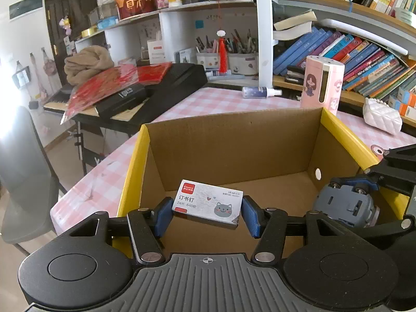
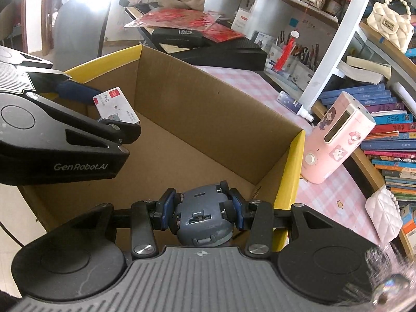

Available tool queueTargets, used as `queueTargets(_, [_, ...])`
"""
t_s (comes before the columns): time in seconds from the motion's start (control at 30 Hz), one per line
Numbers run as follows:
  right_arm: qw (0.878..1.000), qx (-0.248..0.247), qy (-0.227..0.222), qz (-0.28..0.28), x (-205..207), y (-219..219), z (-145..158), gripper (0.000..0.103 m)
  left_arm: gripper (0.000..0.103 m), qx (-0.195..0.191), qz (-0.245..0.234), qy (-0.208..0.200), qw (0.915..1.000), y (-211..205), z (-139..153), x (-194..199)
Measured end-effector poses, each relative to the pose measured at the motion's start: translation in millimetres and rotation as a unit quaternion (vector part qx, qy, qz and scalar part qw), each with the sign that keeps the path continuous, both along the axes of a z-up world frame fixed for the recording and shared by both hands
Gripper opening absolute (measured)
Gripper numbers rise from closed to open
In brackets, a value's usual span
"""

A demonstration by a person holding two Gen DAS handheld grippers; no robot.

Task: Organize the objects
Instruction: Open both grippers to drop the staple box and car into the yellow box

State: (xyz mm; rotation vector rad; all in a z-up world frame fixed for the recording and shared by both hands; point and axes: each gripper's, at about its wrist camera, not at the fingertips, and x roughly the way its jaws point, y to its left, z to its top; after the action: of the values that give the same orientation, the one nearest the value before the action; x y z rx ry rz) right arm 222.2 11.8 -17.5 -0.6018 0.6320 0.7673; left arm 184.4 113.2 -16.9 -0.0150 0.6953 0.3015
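The staple box [image 1: 207, 206] – a small white carton with a red corner label and a grey cat face – sits clamped end to end between the blue pads of the left gripper [image 1: 206, 214], held above the near left part of the open cardboard box [image 1: 234, 145]. In the right wrist view the same staple box [image 2: 117, 109] shows at the far left, over the box's interior, with the left gripper [image 2: 104, 111] closed on it.

The right gripper [image 2: 199, 208] is clenched on a grey-blue toy car [image 2: 201, 214], its underside and small wheels turned toward the camera, at the near right edge of the cardboard box [image 2: 197, 119]. From the left wrist view the toy car [image 1: 345, 205] hangs at the right wall of the box, pinched in the right gripper [image 1: 349, 186].

The box has brown inner walls, yellow rims and nothing lying on its visible floor. It stands on a pink checked tablecloth [image 1: 208, 101]. Just beyond its far right corner stands a pink cylindrical device [image 1: 322, 83] – cartoon stickers on its side – and a small spray bottle [image 1: 260, 92] lies farther back. A white quilted purse [image 1: 382, 119] rests at the right, before shelves of books [image 1: 364, 59].
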Motion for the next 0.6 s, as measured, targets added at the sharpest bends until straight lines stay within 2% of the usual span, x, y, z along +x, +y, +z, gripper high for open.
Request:
queueTargets(0.17, [1.000, 0.002, 0.000, -0.001, -0.8, 0.5, 0.0, 0.042, 0.058, 0.009, -0.007, -0.007, 0.9999, -4.4, 2.6, -3.8])
queueTargets(0.27, [1.000, 0.009, 0.005, -0.005, -0.6, 0.1, 0.8, 0.042, 0.065, 0.020, -0.016, -0.009, 0.9996, -10.0, 4.3, -7.9])
queueTargets(0.33, [1.000, 0.012, 0.000, -0.007, -2.5, -0.2, 1.7, 0.045, 0.069, 0.021, -0.017, -0.015, 0.9995, -12.8, 7.1, -11.9])
queueTargets(0.4, [1.000, 0.022, -0.010, -0.005, -7.1, -1.1, 4.6, 0.054, 0.074, 0.019, -0.018, -0.025, 0.9993, -14.0, 11.5, -17.3])
queueTargets(0.47, [0.999, 0.035, -0.021, -0.001, -11.1, -3.4, 9.1, 0.059, 0.075, 0.018, -0.015, -0.039, 0.9990, -14.7, 17.0, -23.9])
queueTargets(0.6, [0.998, 0.060, -0.037, -0.001, -20.9, -7.3, 18.8, 0.061, 0.076, 0.011, -0.005, -0.057, 0.9983, -13.3, 28.1, -36.5])
